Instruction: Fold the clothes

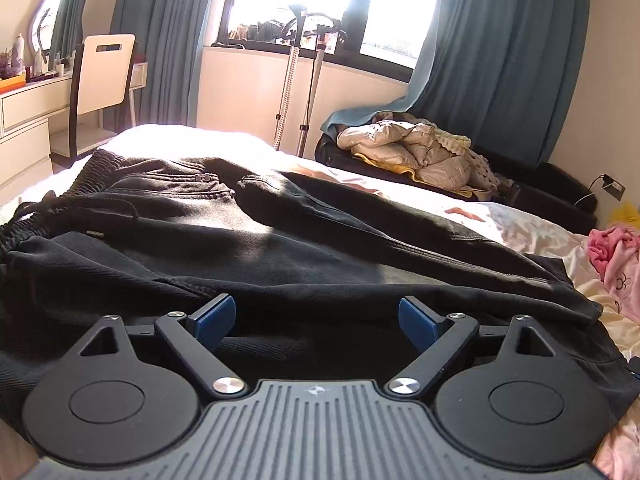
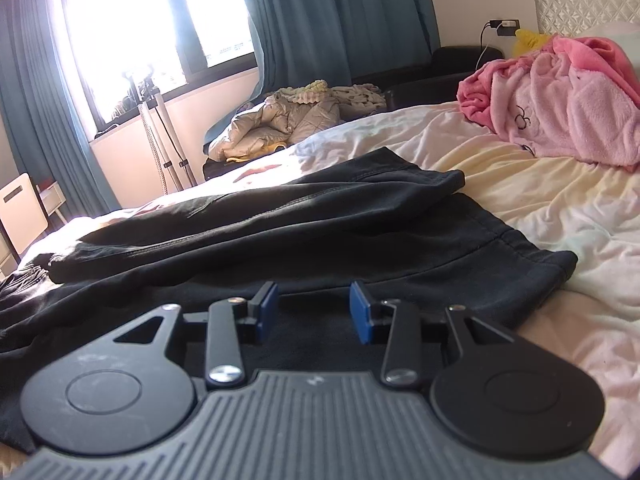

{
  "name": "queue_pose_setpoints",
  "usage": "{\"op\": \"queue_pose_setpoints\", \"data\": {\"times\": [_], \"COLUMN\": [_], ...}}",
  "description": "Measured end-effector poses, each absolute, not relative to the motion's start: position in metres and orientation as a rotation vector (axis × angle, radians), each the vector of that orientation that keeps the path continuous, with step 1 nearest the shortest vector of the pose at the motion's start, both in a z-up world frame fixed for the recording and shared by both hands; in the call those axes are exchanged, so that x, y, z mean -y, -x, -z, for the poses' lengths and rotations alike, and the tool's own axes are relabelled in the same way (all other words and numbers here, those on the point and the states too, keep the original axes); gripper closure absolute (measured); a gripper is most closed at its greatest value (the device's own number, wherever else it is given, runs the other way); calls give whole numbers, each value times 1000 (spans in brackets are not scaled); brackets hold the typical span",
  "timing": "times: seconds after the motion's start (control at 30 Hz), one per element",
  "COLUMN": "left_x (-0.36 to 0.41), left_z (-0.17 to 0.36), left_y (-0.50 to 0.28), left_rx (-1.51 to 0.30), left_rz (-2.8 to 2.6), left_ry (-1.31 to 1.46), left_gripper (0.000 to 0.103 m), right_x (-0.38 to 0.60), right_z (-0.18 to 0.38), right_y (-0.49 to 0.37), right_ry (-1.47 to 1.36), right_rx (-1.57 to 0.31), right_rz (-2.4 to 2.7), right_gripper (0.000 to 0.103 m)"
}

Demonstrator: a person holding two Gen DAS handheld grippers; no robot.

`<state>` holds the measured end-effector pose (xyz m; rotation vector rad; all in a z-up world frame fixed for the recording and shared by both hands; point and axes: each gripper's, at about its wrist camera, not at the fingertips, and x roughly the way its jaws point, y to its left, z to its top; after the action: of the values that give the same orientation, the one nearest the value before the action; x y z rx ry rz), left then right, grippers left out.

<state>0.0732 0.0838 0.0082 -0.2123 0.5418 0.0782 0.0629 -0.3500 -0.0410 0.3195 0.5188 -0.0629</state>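
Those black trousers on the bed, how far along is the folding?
Done: the trousers lie on the bed, one leg folded over the other. In hand: nothing; the left claw is wide open and the right claw is part open, both empty above the fabric. Left: folding them shorter, then the pink garment, still crumpled.

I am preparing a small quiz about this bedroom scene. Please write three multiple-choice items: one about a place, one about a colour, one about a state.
1. Where do the black trousers lie?
A. on the bed
B. on the chair
C. on the floor

2. What colour are the curtains?
A. red
B. blue-green
C. white

3. How is the left gripper?
A. shut on the trousers
B. open, holding nothing
C. shut on a blanket

Answers:
1 A, they are spread over the bed sheet.
2 B, both views show teal cloth beside the window.
3 B, its blue pads stand wide apart.
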Motion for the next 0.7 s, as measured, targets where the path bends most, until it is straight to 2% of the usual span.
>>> {"op": "queue_pose_setpoints", "data": {"times": [0.3, 0.33, 0.5, 0.7], "left_x": [-208, -225, -283, -325], "left_z": [-46, -44, -26, 1], "left_y": [-48, -42, -8, 30], "left_rx": [-604, -611, -629, -655], "left_rz": [-293, -312, -339, -401], "left_ry": [537, 595, 783, 931], "left_gripper": [11, 11, 11, 11], "right_x": [365, 368, 396, 405], "right_z": [34, 33, 42, 47], "right_y": [-56, -54, -46, -46], "right_ry": [-463, -497, -799, -867], "right_rx": [-491, -487, -481, -500], "right_rz": [29, 20, -59, 1], "right_gripper": [59, 56, 55, 53]}}
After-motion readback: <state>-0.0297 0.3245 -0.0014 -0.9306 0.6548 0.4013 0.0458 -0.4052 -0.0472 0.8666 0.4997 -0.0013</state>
